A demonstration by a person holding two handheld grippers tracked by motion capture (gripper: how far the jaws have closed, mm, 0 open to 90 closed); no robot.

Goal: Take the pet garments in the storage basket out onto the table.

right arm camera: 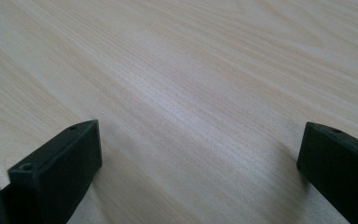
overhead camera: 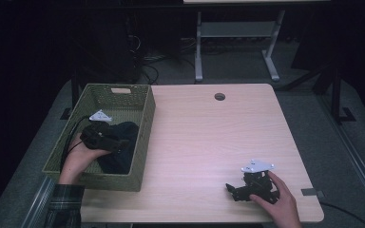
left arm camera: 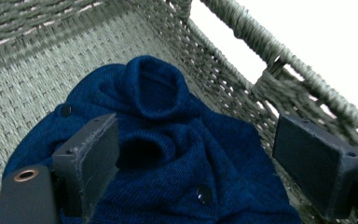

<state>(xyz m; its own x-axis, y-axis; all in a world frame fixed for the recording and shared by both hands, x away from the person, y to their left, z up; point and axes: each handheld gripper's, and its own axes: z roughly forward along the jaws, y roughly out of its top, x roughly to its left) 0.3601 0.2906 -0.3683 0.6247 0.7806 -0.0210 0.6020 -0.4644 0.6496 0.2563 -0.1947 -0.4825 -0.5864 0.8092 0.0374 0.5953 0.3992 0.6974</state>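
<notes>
Left gripper (left arm camera: 193, 154) poised over the blue knit garment (left arm camera: 168, 154) in the wicker basket (overhead camera: 142, 124).
Its jaws are spread to straddle a fold; the right gripper (overhead camera: 237, 190), also spread, rests near the desk's (overhead camera: 209, 137) front-right corner.

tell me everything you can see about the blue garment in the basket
The blue garment is a dark navy knit, soft and crumpled in loose folds, with a ribbed tube-like collar or cuff and small dark buttons. It lies on the floor of the woven green basket, against its right wall. The left gripper hangs open just above it, jaws astride the folds.
</notes>
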